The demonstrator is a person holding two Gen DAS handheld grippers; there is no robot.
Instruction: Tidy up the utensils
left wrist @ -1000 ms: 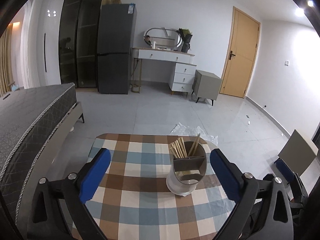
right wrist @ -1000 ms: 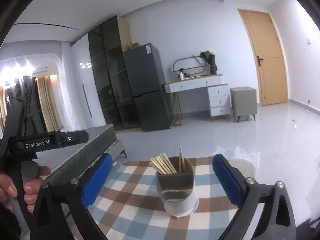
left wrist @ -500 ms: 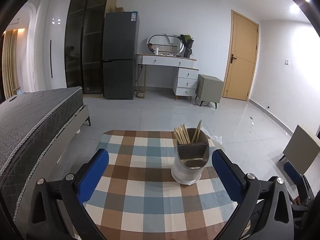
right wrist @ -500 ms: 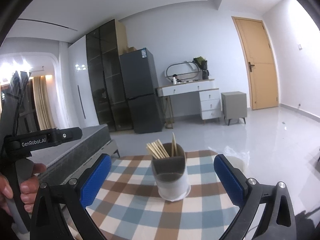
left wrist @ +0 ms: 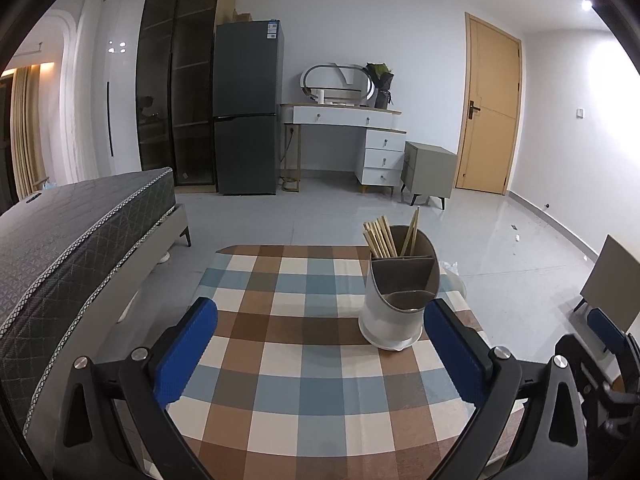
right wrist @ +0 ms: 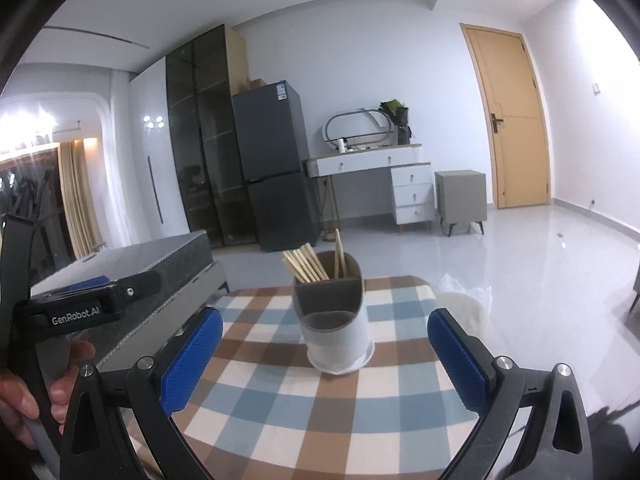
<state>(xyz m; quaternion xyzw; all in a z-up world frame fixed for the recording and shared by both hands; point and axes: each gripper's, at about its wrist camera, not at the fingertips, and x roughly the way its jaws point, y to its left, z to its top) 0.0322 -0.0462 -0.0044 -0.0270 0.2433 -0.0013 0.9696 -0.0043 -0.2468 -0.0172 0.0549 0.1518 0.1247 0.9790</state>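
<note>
Your left gripper [left wrist: 320,346] and right gripper [right wrist: 325,350] both hold their jaws wide, empty. Your hand [right wrist: 28,392] grips the left handle.

Chopsticks [left wrist: 382,237] stand in the holder [left wrist: 396,300] on the table [left wrist: 280,360].

The worktop [left wrist: 304,360] is a small table with rounded far corners, covered by a checked cloth [right wrist: 320,412] in blue, brown, cream and grey squares. One thing stands on it: an upright white utensil holder [left wrist: 394,304] with a grey divided insert, toward the right side in the left wrist view. Its far compartments hold wooden chopsticks [left wrist: 380,238], a bundle leaning left and a couple leaning right; the near compartments look empty.
</note>
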